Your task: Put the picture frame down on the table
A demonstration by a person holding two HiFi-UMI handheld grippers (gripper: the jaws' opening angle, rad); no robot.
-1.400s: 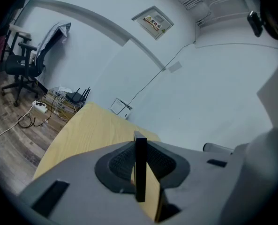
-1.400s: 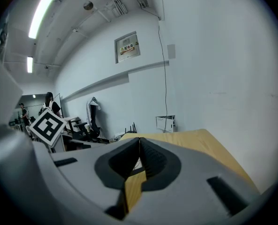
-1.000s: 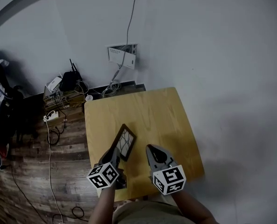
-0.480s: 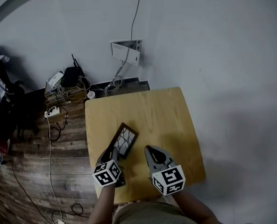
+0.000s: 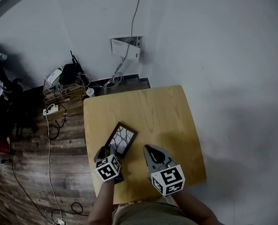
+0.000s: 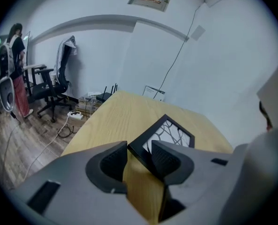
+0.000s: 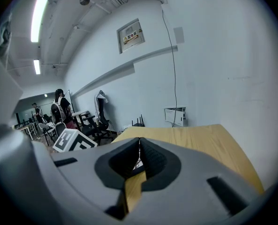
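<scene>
The picture frame (image 5: 121, 138) is black with a white branching pattern and lies on the wooden table (image 5: 148, 111), left of its middle. My left gripper (image 5: 107, 150) is at the frame's near corner. In the left gripper view the frame (image 6: 169, 132) pokes its corner into the gap of the left gripper (image 6: 139, 149), whose jaws stand open around it. My right gripper (image 5: 150, 150) hovers to the right of the frame over the table's near part. In its own view the right gripper (image 7: 139, 144) is shut with nothing held.
A router and tangled cables (image 5: 68, 74) lie on the floor beyond the table's left corner. A white wall box (image 5: 126, 48) hangs behind the table. An office chair (image 6: 49, 86) and a person (image 6: 17, 64) are far off to the left.
The frame has gone from tilted to lying flatter on the table. The left gripper has moved slightly left and back with it. The right gripper has barely moved.
</scene>
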